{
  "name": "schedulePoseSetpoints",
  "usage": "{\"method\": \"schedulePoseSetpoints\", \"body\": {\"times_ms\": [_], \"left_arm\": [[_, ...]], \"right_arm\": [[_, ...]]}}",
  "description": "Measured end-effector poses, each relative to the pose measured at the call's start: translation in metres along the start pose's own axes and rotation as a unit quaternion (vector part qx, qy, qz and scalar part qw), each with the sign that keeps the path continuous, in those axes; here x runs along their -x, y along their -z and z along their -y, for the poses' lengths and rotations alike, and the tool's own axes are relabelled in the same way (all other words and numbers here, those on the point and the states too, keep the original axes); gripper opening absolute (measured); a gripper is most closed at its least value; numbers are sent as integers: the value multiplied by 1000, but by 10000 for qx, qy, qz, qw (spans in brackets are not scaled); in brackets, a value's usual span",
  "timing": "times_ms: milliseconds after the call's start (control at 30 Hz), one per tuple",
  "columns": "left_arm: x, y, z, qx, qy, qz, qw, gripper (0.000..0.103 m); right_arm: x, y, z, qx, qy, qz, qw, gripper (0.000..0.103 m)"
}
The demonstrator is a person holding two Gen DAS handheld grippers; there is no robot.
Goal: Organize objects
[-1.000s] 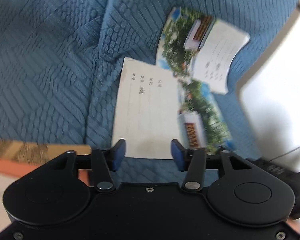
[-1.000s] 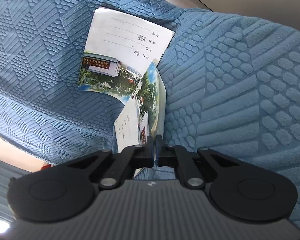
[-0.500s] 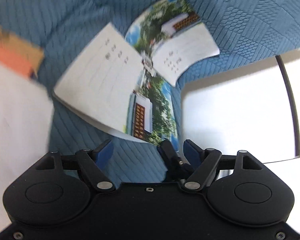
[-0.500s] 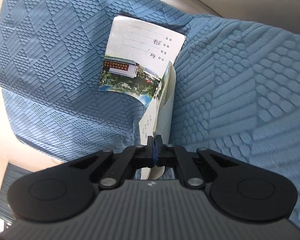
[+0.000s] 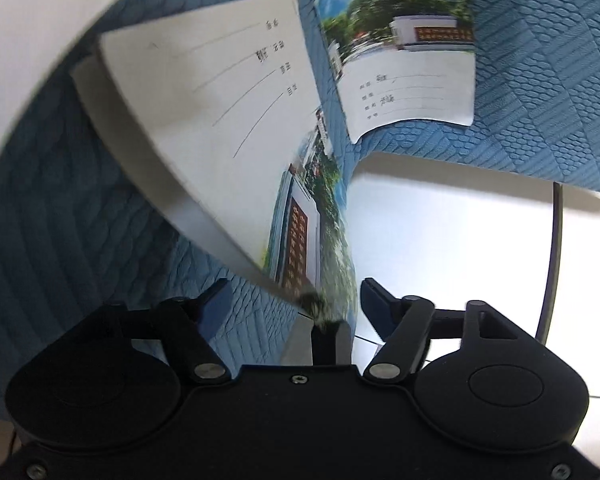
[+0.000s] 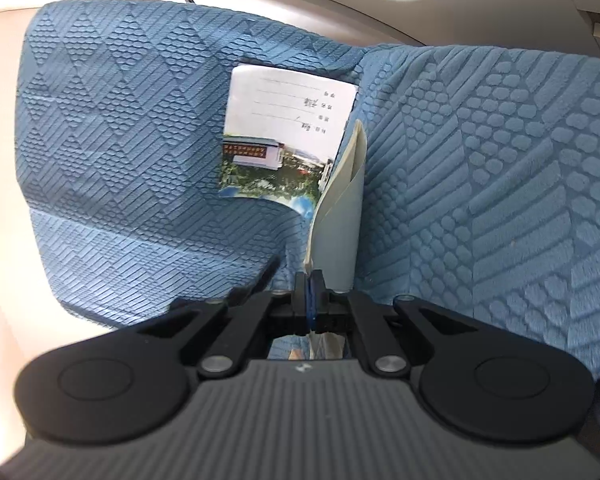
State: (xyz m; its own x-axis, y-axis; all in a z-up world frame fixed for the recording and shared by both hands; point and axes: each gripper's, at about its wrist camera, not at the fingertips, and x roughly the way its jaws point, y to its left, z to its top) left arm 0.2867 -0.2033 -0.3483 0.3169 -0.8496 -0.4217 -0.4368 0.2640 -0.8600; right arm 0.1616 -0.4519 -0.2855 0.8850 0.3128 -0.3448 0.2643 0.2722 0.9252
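Two thin school notebooks are on a sofa under a blue quilted sofa cover (image 6: pixel 120 152). The second notebook (image 6: pixel 288 136) rests flat against the cover at the far side, its printed cover up with the photo strip toward the near edge. The held notebook (image 6: pixel 336 232) stands up on edge just right of it and nearer, rising out of the right gripper (image 6: pixel 310 280), whose jaws are together and clamped on its near corner.

In the left wrist view, that same held notebook (image 5: pixel 204 120) fans out large and close, with the second notebook (image 5: pixel 404 64) beyond it to the right. The left gripper (image 5: pixel 296 300) has its jaws apart, and they have just been closing. The near corner of the held notebook, along with the tip of the right gripper pinching it, sits between them. Neither blue pad presses on the paper yet.

These notebooks look light and floppy: soft paper covers and few pages, and the held one already bows under its own weight. Pinched at a single corner like this, it will likely droop and swing, and the corner may crease. A firmer hold would probably be along the spine or in the middle of a long edge, where the pages are bound and stiffest. The paper cover seems a little slick, so a flat, full-pad grip should hold better than a fingertip nip. Stacking it square on the second notebook looks like the sensible aim.
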Motion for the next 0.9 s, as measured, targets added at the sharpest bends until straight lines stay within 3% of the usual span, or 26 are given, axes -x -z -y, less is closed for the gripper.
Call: {"method": "schedulePoseSetpoints", "body": {"times_ms": [167,233,333,467,533,567,600,667,900], "left_arm": [[-4,3,-3,-101,-14,-4,9999,32],[-3,3,-3,-124,-51,-14,9999,15],[1,3,-4,-116,-54,-79,9999,6],[9,3,2,-188,-63,-52,9998,4],[11,4,6,-242,-68,-72,9997,4],[13,5,7,-254,-77,-83,9996,4],[16,6,9,-258,-79,-96,9996,4],[20,8,12,-319,-69,-137,9994,4],[32,17,18,-420,-82,-319,9986,4]], "right_arm": [[13,9,2,58,97,-20,9999,4],[15,10,2,157,154,-105,9997,5],[19,10,3,361,121,-287,9989,9],[25,10,11,250,-278,-557,9977,13],[26,10,12,264,-250,-594,9976,31],[27,11,12,256,-253,-579,9977,52],[27,11,13,206,-313,-552,9978,65],[24,9,18,-15,-500,-560,9972,70],[22,-3,35,-611,-630,-197,9959,70]]}}
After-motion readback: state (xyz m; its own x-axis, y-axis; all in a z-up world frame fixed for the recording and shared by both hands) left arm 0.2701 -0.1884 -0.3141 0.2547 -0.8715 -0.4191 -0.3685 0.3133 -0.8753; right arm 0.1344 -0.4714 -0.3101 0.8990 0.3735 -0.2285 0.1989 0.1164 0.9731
